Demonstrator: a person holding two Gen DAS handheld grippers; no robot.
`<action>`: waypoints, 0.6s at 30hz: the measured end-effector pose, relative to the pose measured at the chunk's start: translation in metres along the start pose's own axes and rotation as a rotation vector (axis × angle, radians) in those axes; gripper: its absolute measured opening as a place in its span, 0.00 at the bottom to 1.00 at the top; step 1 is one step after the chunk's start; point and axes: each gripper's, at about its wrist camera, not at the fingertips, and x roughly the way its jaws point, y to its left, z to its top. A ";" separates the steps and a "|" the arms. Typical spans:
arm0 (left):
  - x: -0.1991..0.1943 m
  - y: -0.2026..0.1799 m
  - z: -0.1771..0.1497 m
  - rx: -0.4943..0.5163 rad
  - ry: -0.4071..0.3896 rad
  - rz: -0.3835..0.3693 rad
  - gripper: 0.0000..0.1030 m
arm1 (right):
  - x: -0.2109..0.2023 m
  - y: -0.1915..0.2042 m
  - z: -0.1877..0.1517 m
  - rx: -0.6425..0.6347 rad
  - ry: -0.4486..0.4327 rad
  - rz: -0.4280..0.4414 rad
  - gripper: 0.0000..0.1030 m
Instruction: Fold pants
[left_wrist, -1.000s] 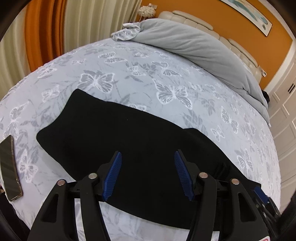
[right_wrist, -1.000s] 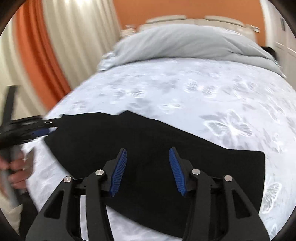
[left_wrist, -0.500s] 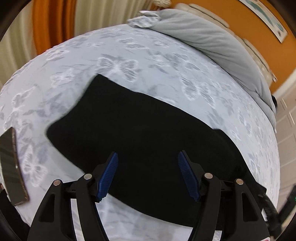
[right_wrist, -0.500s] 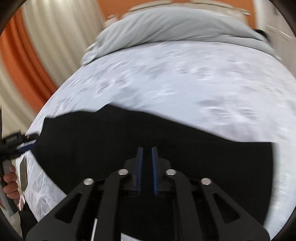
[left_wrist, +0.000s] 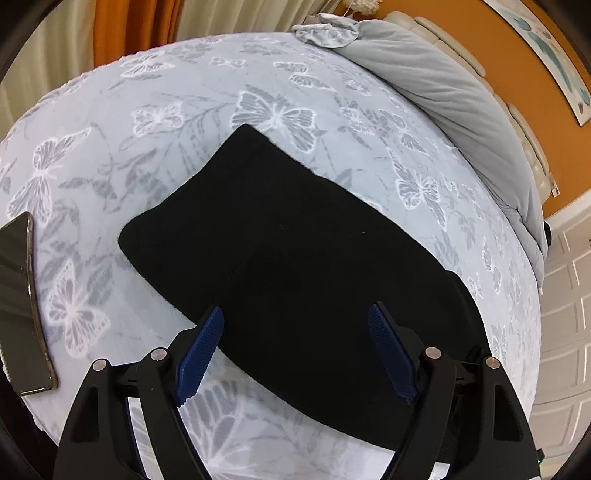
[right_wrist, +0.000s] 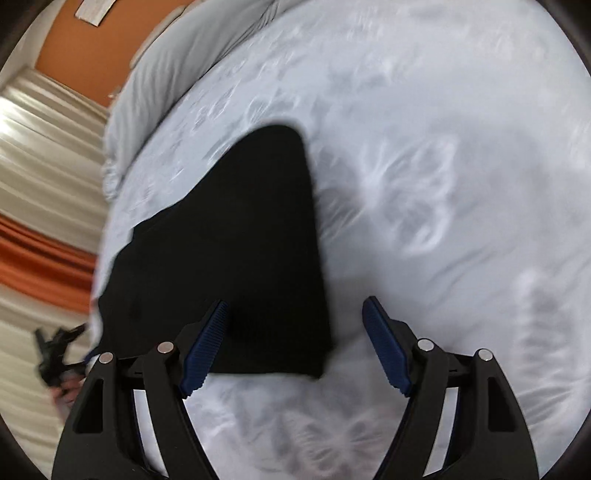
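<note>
- Now, at the bed's left edge in the left wrist view, a dark phone (left_wrist: 22, 306) lies flat on the butterfly-print bedcover (left_wrist: 155, 122).
- Just right of it, well apart from the phone, the black pants (left_wrist: 295, 251) lie folded flat across the near part of the bed, one narrow end pointing toward the far left.
- The left tongs (left_wrist: 295, 349) hang over the pants' near edge, jaws wide and just opened further; cloth lies below them, but the blue pads (left_wrist: 201, 350) do not press on it.
- The right tongs (right_wrist: 295, 341) straddle the pants' near right corner (right_wrist: 317, 365), jaws wide and just opened, gripping nothing; this view is blurred.
- A grey duvet (left_wrist: 461, 99) is bunched along the bed's far right edge by the headboard.
</note>
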 end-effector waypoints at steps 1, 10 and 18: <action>0.001 -0.004 -0.002 0.006 0.003 -0.004 0.75 | 0.004 0.004 -0.008 -0.014 -0.004 0.004 0.54; 0.013 -0.037 -0.016 0.042 0.056 -0.067 0.75 | -0.053 0.021 0.006 -0.141 -0.204 -0.127 0.13; 0.021 0.000 -0.003 -0.055 0.077 -0.042 0.75 | -0.056 0.016 0.009 -0.136 -0.257 -0.433 0.37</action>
